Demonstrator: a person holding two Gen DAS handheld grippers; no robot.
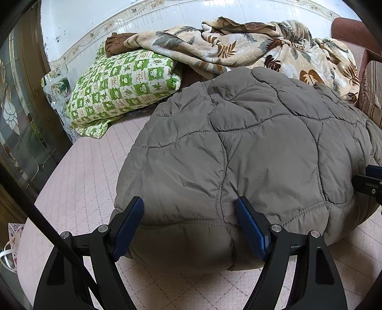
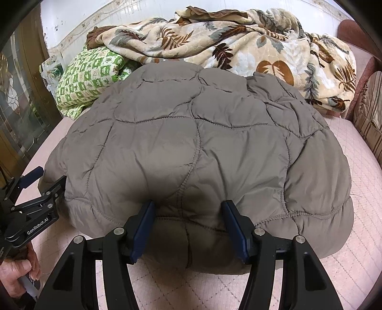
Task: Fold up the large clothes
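Left wrist view: the left tool [image 1: 189,208] stands with its two blue pads spread wide, one on each side of the near rounded edge of a grey-brown quilted jacket [image 1: 250,143]; the padded fabric bulges between the pads, and whether they press on it cannot be told. The jacket lies in a folded, puffy heap in the middle of a bed covered by a pale pink quilted mattress cover [image 1: 90,190]. Behind the jacket, toward the white wall [image 1: 95,21], lie a green-and-white checked quilt [image 1: 119,88] at left and a crumpled cream blanket with brown and grey leaf prints [image 1: 250,45] at centre and right. A striped cushion [image 1: 370,93] sits at the far right edge, and a glazed door with leaded panes [image 1: 21,119] stands at left. Part of the right tool [image 1: 372,183] enters at the right edge, just beside the jacket. Right wrist view: the right tool [image 2: 188,212] is likewise spread, its pads flanking a fold of the jacket's [image 2: 198,147] near edge; contact with the fabric cannot be judged. At lower left the left tool [image 2: 43,178] reaches the jacket's left edge, and a hand [image 2: 16,274] grips its handle.
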